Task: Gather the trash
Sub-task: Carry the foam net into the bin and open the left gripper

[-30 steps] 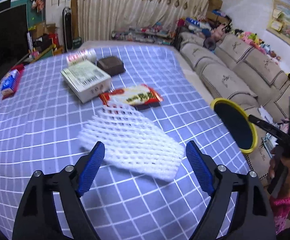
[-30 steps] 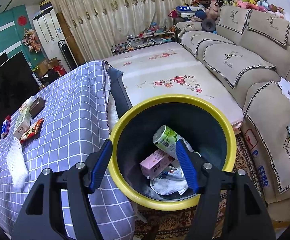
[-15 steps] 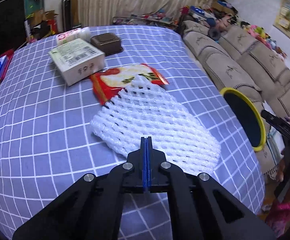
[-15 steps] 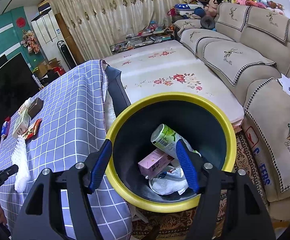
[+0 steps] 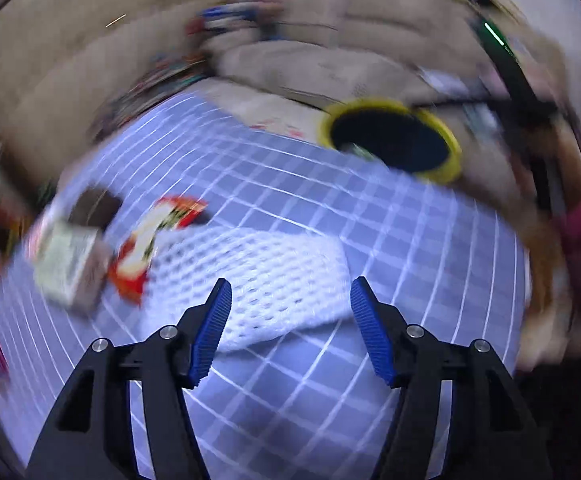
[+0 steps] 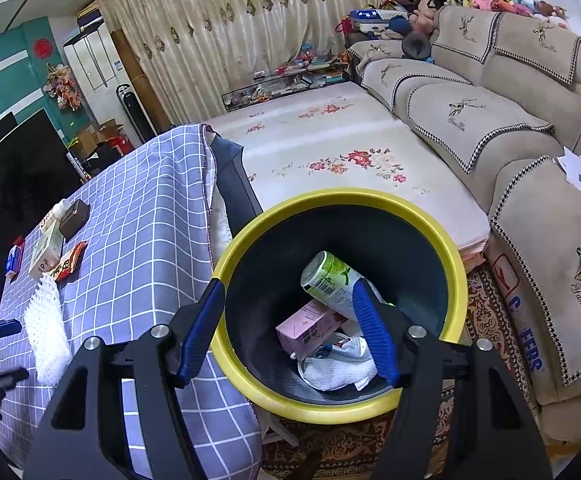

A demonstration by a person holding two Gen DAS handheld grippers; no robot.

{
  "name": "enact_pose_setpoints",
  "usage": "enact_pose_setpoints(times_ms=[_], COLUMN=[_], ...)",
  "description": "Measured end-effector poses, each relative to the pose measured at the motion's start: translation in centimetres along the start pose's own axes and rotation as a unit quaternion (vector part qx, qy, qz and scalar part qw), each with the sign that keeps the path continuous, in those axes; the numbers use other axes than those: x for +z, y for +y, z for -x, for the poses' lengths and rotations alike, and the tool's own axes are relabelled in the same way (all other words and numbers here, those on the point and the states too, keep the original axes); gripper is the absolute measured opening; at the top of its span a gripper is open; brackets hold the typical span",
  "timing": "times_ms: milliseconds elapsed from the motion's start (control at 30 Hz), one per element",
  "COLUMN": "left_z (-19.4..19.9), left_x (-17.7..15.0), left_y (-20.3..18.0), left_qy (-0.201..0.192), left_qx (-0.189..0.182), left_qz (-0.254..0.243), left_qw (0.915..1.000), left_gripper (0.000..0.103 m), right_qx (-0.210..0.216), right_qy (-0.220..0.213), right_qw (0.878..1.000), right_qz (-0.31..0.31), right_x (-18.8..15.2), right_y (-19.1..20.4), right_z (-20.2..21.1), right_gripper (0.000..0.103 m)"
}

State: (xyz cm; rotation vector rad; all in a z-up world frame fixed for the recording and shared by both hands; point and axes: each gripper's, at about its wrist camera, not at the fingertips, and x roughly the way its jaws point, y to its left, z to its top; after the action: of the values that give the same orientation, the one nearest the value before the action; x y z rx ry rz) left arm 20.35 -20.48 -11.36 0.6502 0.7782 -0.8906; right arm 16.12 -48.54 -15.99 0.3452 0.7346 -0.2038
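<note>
A white foam fruit net (image 5: 250, 276) lies flat on the purple checked tablecloth (image 5: 410, 248). My left gripper (image 5: 290, 284) hovers at the net's near edge. Its jaws are opening and the net's edge lies between the blue pads (image 5: 214, 320), which do not press on it. This view is smeared by motion. In the right wrist view the same net (image 6: 46, 328) sits at the table's near left corner. My right gripper (image 6: 288, 288) hangs open and empty over the yellow-rimmed black bin (image 6: 330, 196), which holds a green can (image 6: 330, 276), a pink carton (image 6: 310, 328) and crumpled white paper (image 6: 338, 368).
Beyond the net on the table lie a red snack wrapper (image 6: 68, 266), a white box (image 6: 44, 254) and a small brown box (image 6: 74, 214). The bin (image 5: 454, 152) stands off the table's right edge. A beige sofa (image 6: 470, 120) and a floral mat (image 6: 330, 148) lie behind.
The left gripper closed at the net's edge, then spread its jaws again while the wrist rolled and the view swung toward the bin. The net still lies on the table. The right gripper kept still.
</note>
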Motion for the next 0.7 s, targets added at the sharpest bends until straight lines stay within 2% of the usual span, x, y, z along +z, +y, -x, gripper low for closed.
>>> enact_pose_setpoints(times_ms=[67,133,200,233,267,300,333,367,433,467,533,567,600,633,700], left_z=[-0.3,-0.7,-1.3,-1.6,-2.0,-2.3,-2.7,-3.0,-3.5,-4.0,-4.7,-5.0,-5.5,-5.8,-5.7], left_x=[0.1,0.1,0.2,0.4,0.5,0.6,0.6,0.8,1.1,1.4,1.9,2.5,3.3,3.5,3.6], left_y=[0.0,-0.1,-0.5,-0.7,-1.0,-1.3,-1.4,-1.4,-1.4,-1.4,-0.9,-0.5,0.5,1.1,2.2], left_qy=[0.009,0.014,0.029,0.035,0.050,0.060,0.072,0.076,0.081,0.079,0.081,0.089,0.109,0.114,0.107], left_qx=[-0.014,-0.017,-0.020,-0.018,-0.026,-0.034,-0.039,-0.040,-0.048,-0.047,-0.068,-0.094,-0.132,-0.140,-0.146], left_qz=[-0.070,-0.158,-0.244,-0.272,-0.310,-0.327,-0.354,-0.372,-0.388,-0.393,-0.384,-0.365,-0.321,-0.291,-0.239], left_qw=[0.9974,0.9873,0.9691,0.9615,0.9491,0.9424,0.9316,0.9244,0.9170,0.9149,0.9172,0.9219,0.9316,0.9397,0.9539], left_gripper=[0.062,0.062,0.068,0.070,0.074,0.076,0.076,0.078,0.080,0.080,0.079,0.069,0.061,0.056,0.035], right_qx=[-0.005,-0.011,-0.017,-0.022,-0.025,-0.028,-0.030,-0.032,-0.038,-0.038,-0.037,-0.036,-0.036,-0.035,-0.030], right_qy=[-0.001,0.000,0.000,0.002,0.003,0.004,0.005,0.004,0.003,0.002,0.003,0.004,0.003,0.004,0.004], right_qw=[1.000,1.000,1.000,1.000,1.000,1.000,1.000,0.999,0.999,0.999,0.999,0.999,0.999,0.999,1.000], right_qz=[-0.001,-0.003,-0.005,-0.005,-0.006,-0.007,-0.007,-0.008,-0.008,-0.009,-0.008,-0.006,-0.003,-0.001,0.004], right_x=[0.2,0.4,0.6,0.7,0.9,1.2,1.4,1.7,2.1,2.4,2.8,2.9,3.0,3.1,3.1], right_y=[0.0,0.0,0.1,0.1,0.1,0.0,0.0,-0.1,-0.1,0.0,0.1,0.2,0.3,0.4,0.6], right_z=[0.2,0.2,0.4,0.4,0.4,0.4,0.3,0.3,0.2,0.1,-0.1,-0.1,-0.2,-0.2,-0.2], right_gripper=[0.063,0.063,0.063,0.063,0.063,0.063,0.063,0.063,0.063,0.063,0.063,0.063,0.063,0.063,0.063])
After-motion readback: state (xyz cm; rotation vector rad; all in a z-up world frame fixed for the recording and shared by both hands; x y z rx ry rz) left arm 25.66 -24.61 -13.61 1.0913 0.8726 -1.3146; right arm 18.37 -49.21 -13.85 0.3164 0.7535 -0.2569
